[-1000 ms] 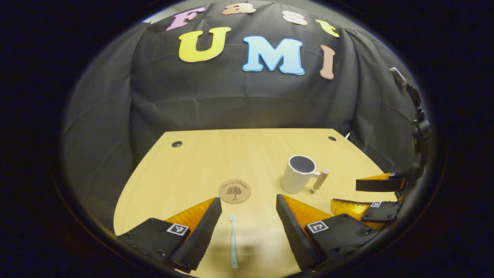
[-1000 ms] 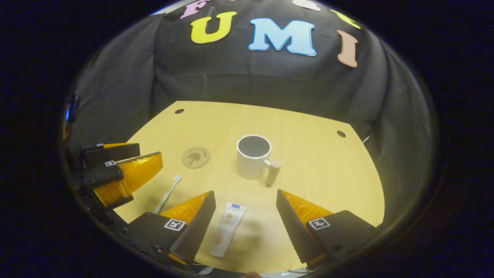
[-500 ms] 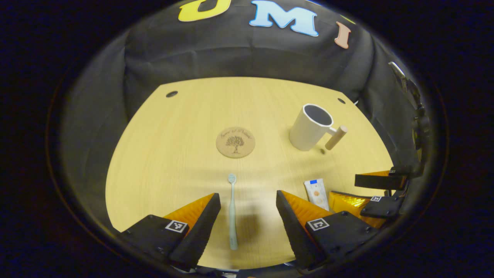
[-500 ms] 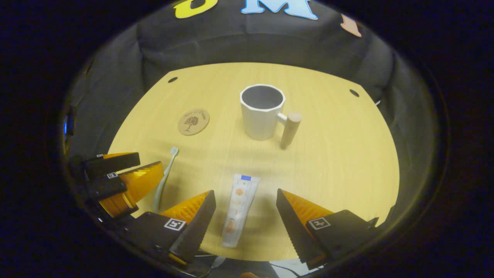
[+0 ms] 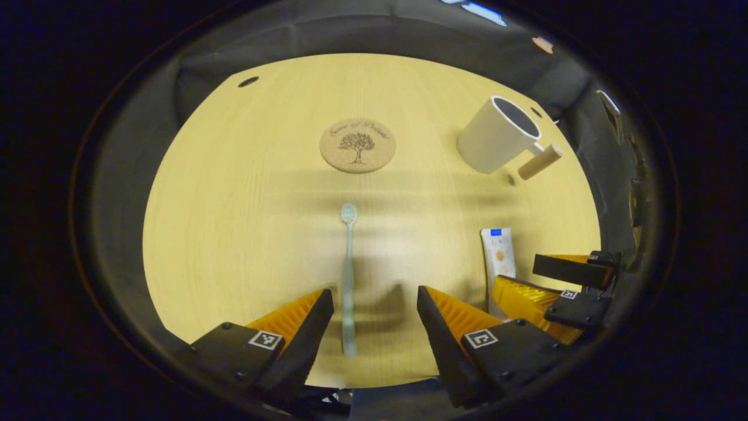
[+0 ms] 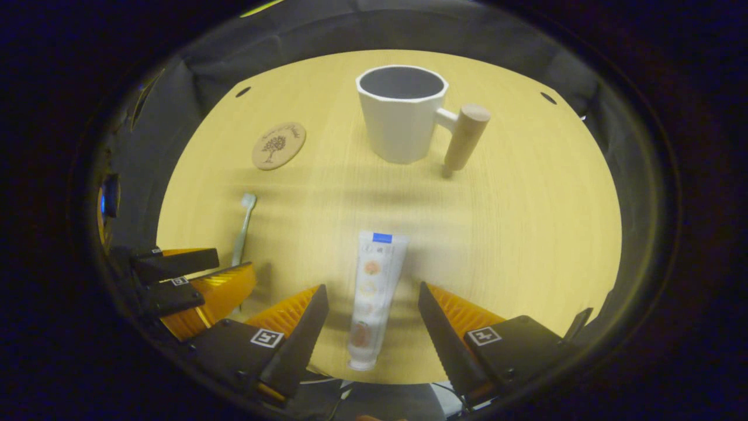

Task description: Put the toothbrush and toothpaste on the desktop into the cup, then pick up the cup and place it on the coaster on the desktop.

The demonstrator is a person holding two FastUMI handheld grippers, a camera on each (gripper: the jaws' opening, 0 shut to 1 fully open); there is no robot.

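A pale toothbrush lies flat on the wooden desktop, head pointing away; my left gripper hangs open above its handle end. The white toothpaste tube lies lengthwise under my right gripper, which is open astride it. An upright white cup with a wooden peg handle stands beyond the tube, its inside bare. The round cork coaster lies beyond the toothbrush head. In the left gripper view the cup, the tube and the right gripper sit to the right. The right gripper view has the toothbrush, coaster and left gripper at left.
Black cloth walls close the desktop on the far side and both flanks. Small dark holes mark the desktop's far corners. The near desktop edge runs just under both grippers, with cables below it.
Both grippers have tilted downward and come in lower over the desktop, so the toothbrush and tube now sit farther between their open fingers. Nothing on the desktop has moved.
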